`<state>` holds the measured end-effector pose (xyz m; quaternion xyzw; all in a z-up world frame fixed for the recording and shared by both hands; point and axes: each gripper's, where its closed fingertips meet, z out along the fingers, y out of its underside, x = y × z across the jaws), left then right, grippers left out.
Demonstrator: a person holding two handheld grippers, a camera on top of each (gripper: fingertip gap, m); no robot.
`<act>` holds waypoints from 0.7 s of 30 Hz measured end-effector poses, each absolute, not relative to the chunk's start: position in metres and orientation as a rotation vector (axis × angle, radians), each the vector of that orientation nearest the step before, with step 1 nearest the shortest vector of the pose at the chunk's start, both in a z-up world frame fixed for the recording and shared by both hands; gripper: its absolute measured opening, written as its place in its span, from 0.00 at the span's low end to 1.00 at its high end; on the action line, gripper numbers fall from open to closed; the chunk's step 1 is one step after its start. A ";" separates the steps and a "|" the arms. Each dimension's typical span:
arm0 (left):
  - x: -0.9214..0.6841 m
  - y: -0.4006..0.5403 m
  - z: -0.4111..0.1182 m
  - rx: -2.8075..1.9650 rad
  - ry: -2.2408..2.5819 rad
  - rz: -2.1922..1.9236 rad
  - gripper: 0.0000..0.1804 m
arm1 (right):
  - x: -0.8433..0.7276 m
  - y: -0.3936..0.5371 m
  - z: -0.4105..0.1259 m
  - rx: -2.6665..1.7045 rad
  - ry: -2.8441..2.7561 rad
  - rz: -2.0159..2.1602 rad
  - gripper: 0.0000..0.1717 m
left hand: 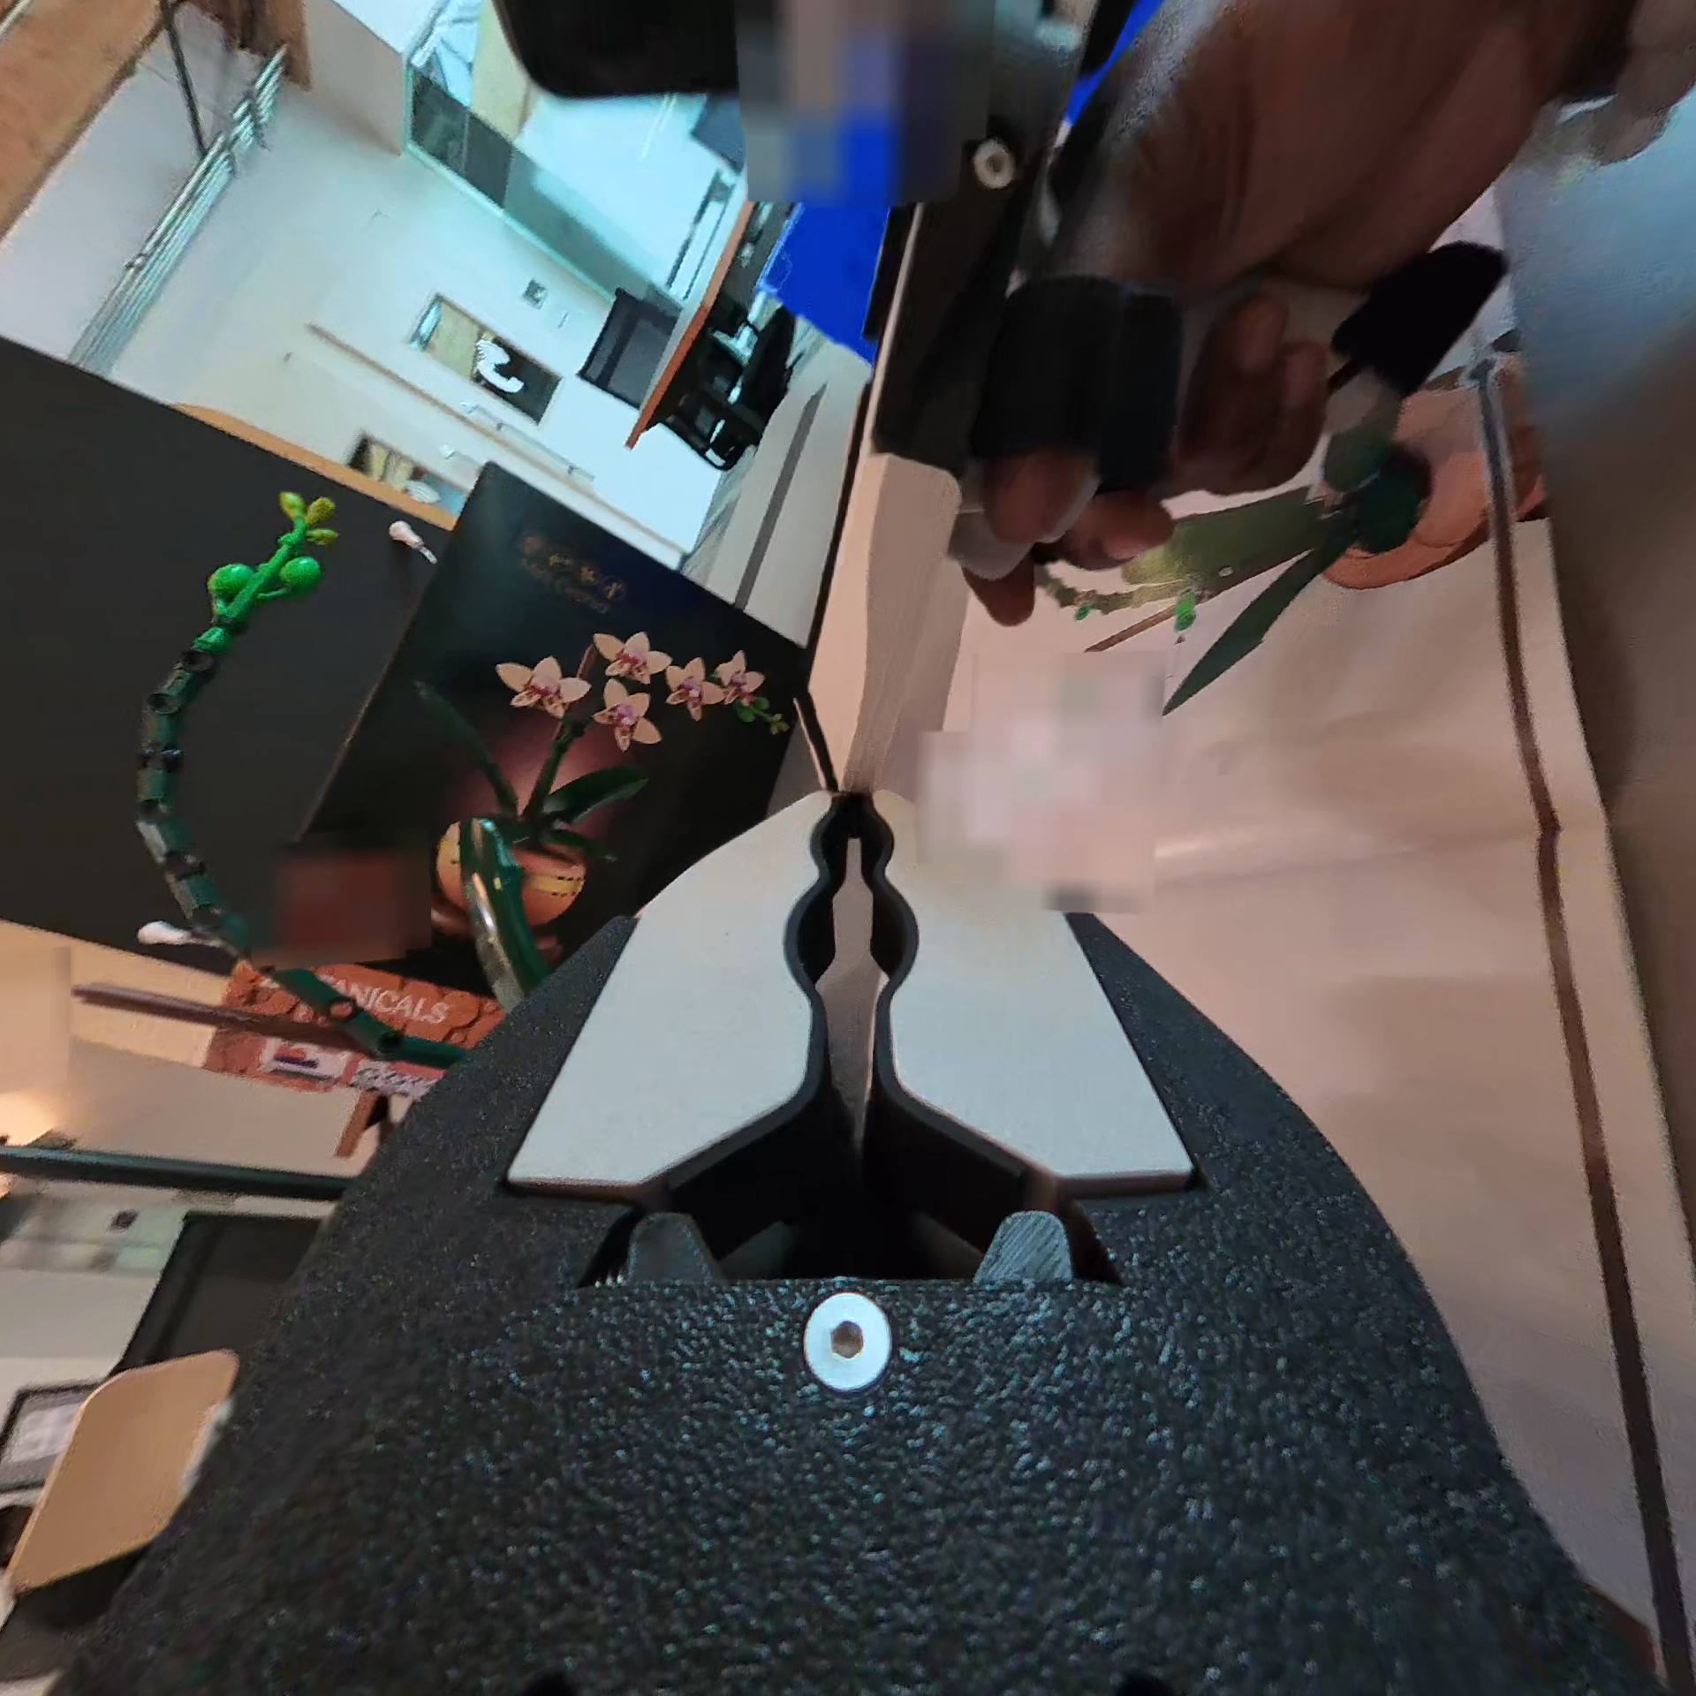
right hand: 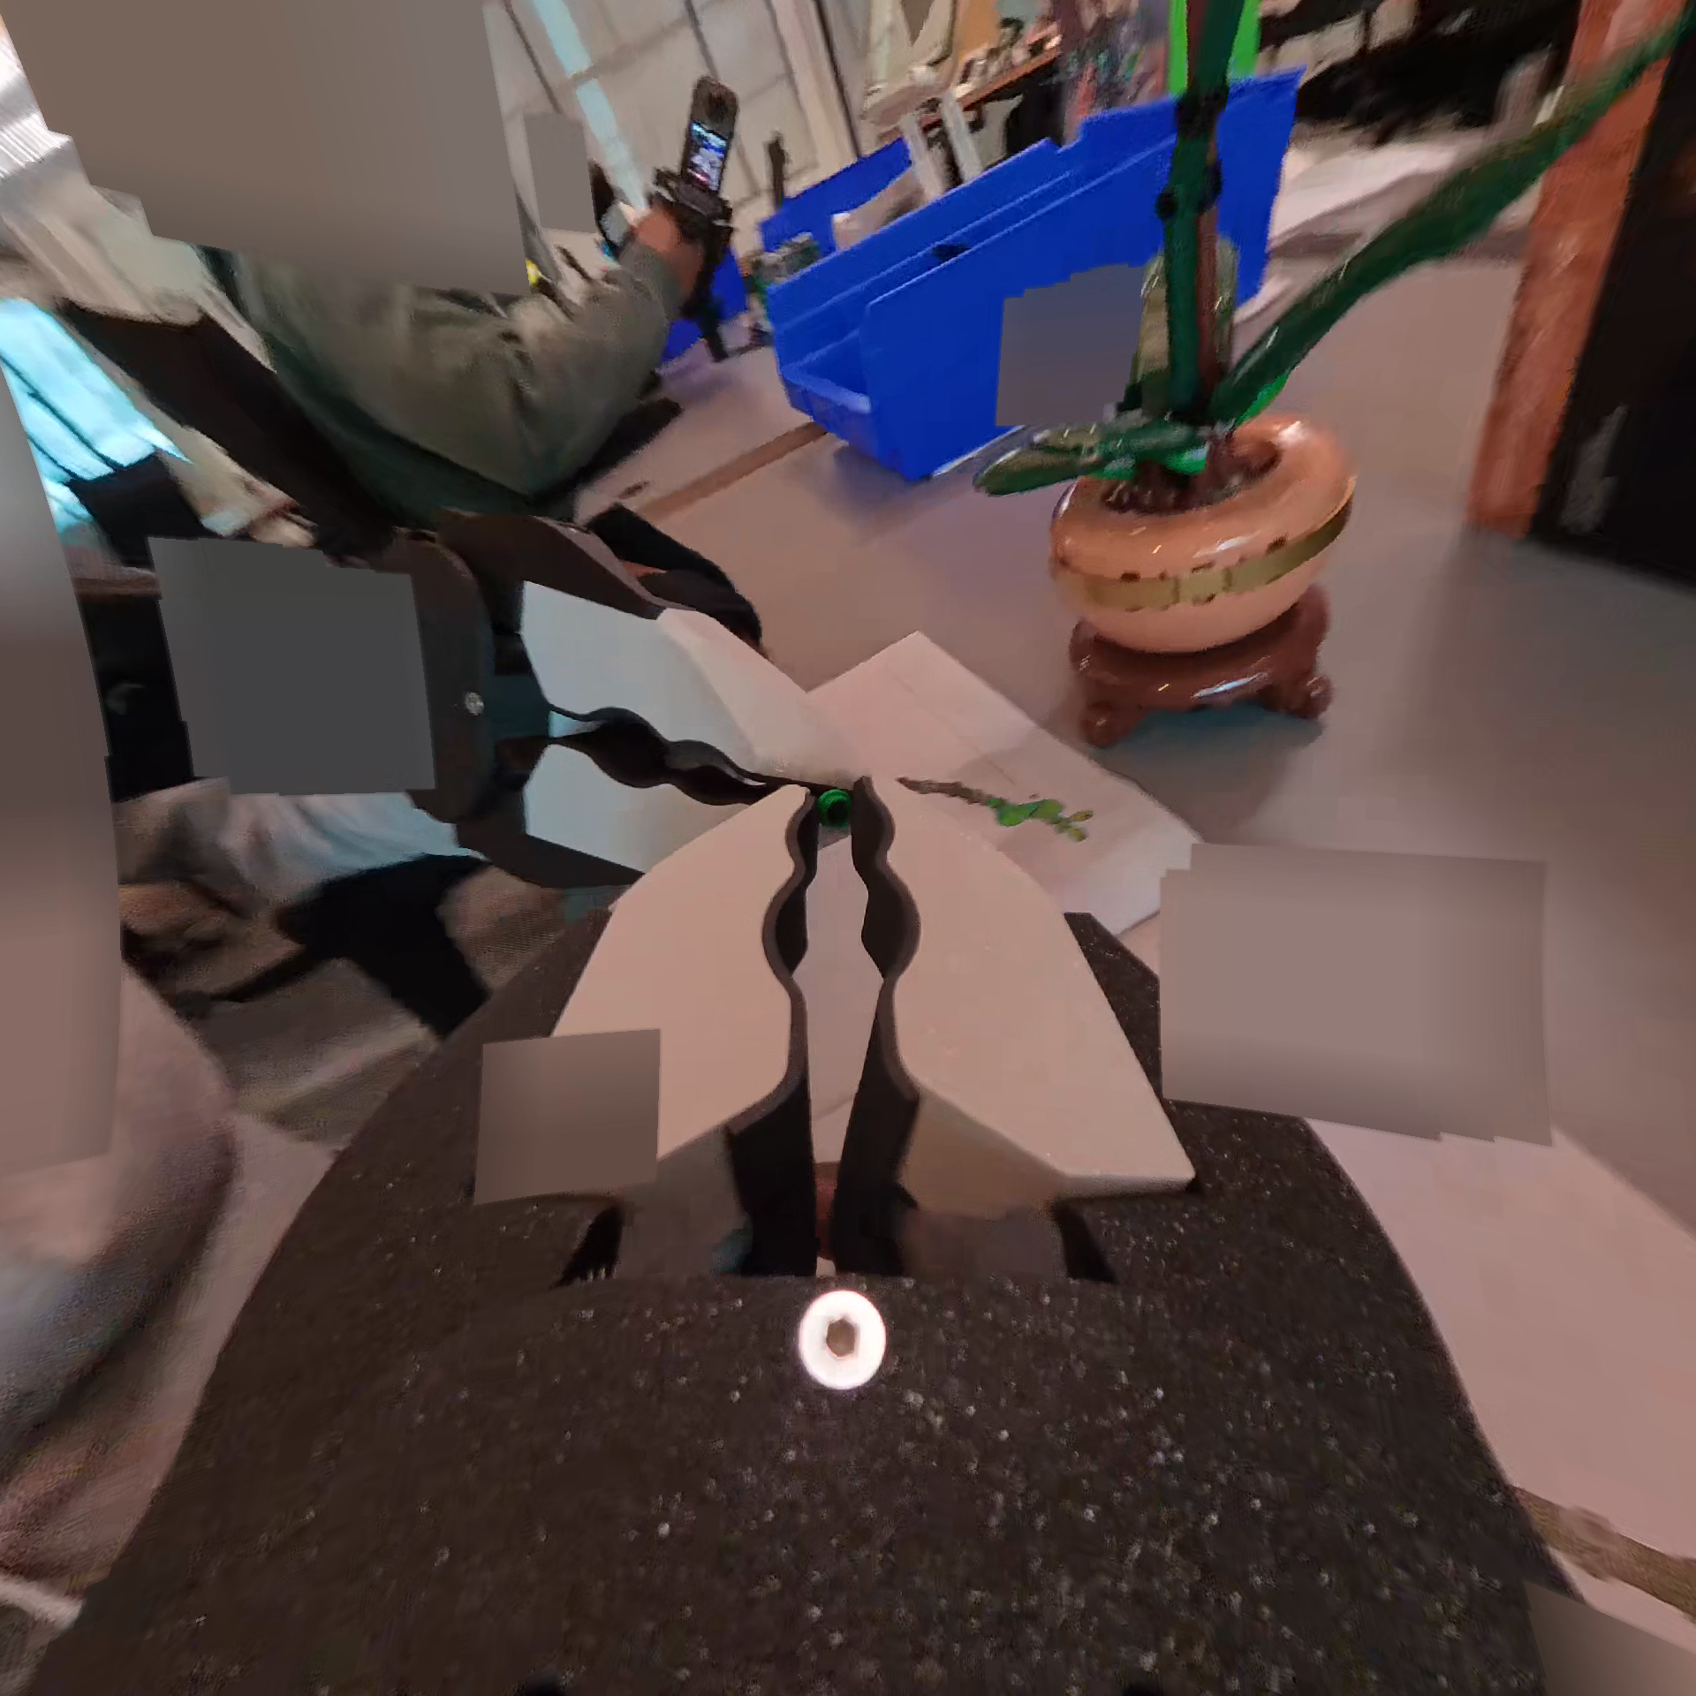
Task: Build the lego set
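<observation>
One small green piece (right hand: 833, 808), frame centre, pinched between the right gripper (right hand: 835, 812) fingertips. Left gripper (right hand: 734, 785) meets it from the left, jaws closed, nothing seen between them. One open booklet (right hand: 964, 725) beneath. One potted brick plant (right hand: 1202, 551) upper right, well apart. Two blue bins (right hand: 927, 312) behind.

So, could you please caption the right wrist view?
Right claw pinching a small green piece beside a potted brick-built plant.
</observation>
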<state>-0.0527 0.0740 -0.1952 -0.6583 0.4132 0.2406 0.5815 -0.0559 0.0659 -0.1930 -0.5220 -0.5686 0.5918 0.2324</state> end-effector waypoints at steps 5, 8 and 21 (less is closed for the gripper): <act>-0.057 0.077 -0.194 -1.570 0.919 0.651 0.01 | -0.058 0.070 -0.190 -1.334 -1.566 1.370 0.03; -0.058 0.077 -0.198 -1.604 0.904 0.636 0.01 | -0.059 0.071 -0.194 -1.351 -1.572 1.354 0.03; -0.043 0.068 -0.193 -1.603 0.800 0.114 0.01 | -0.047 0.063 -0.188 -1.317 -1.677 1.583 0.03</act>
